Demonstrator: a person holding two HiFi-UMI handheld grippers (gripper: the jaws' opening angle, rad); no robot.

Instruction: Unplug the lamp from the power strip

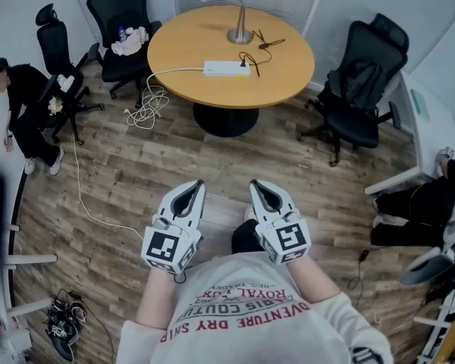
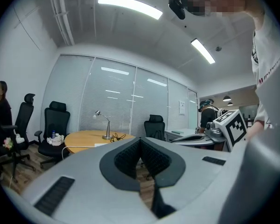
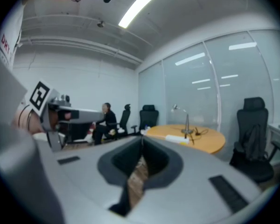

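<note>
The head view looks steeply down from above the person's chest, with the left gripper (image 1: 197, 185) and right gripper (image 1: 255, 183) near its bottom and the round table (image 1: 189, 48) well ahead. The 2 gripper views sit low, facing about level along their own jaws — both far from it. All 3 share the round table, lamp (image 1: 239, 21) and power strip (image 1: 226, 68).

A silver gooseneck lamp (image 1: 240, 35) is seen upright on a round base near the far edge of the round wooden surface (image 1: 182, 44), its neck arched toward the left and its small head held over that edge. A white power strip (image 1: 226, 68) is laid flat near the middle, lengthwise left to right. The lamp's black cord (image 1: 252, 56) is looped between them and is plugged in at the strip's right end
</note>
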